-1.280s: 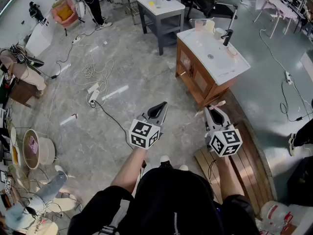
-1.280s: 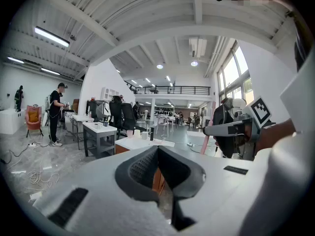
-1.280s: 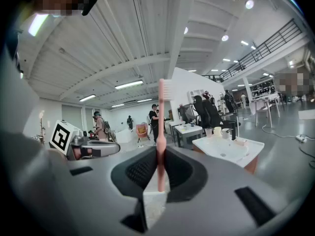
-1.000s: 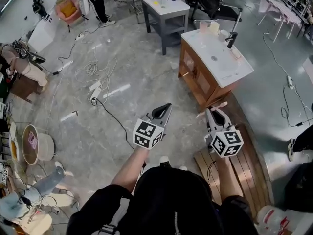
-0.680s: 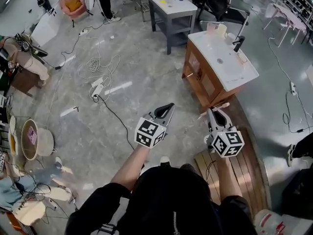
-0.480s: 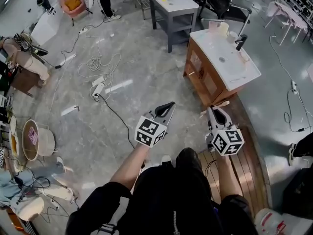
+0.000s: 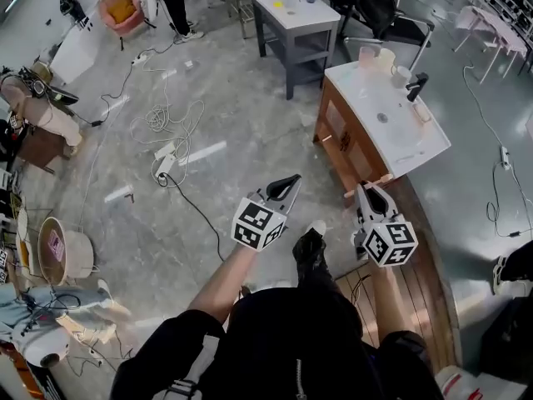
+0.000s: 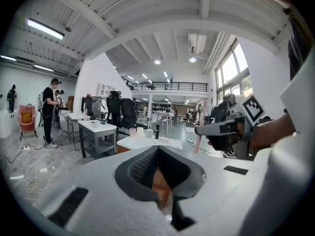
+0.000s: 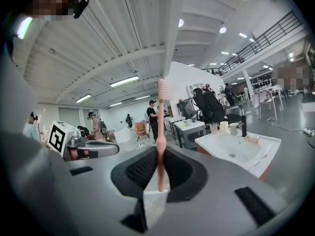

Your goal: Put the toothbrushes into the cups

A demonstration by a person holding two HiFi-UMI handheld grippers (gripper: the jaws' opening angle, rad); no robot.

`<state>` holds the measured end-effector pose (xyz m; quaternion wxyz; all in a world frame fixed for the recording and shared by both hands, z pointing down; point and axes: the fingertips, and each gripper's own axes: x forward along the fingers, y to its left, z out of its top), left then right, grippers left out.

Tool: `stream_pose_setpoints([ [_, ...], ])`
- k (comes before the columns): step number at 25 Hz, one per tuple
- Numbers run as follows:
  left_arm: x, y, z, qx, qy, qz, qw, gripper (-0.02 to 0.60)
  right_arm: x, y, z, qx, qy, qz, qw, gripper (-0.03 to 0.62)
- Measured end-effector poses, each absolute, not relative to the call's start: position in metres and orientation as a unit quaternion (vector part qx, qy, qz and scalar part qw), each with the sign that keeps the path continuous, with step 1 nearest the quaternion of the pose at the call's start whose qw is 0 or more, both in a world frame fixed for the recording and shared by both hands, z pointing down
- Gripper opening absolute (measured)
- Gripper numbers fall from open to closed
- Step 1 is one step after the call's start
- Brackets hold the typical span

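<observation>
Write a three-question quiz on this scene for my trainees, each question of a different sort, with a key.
1. True or false: the right gripper is shut on a pink toothbrush.
2. The pink cup stands: A) on the white washstand top; B) on the floor; C) on the grey table.
3. Fill in: the left gripper holds ____.
Key: 1 true; 2 A; 3 nothing.
</observation>
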<state>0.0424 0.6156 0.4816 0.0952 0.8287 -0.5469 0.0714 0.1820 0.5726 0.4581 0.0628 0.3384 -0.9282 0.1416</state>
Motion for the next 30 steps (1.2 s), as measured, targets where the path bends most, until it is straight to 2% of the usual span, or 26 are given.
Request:
stream_pose_setpoints([
  [14,0.015,0.391,0.475,0.831,-0.54,0.094,0.098,0.0,0.132,0.338,0.461,0.32,-0.93,0.171,0.058,0.046],
  [30,0.02,0.199,0.475,0.865,-0.487,0.077,0.096,0.0,0.135,0.187,0.472,0.376,-0.908,0.179,0.054,0.046],
])
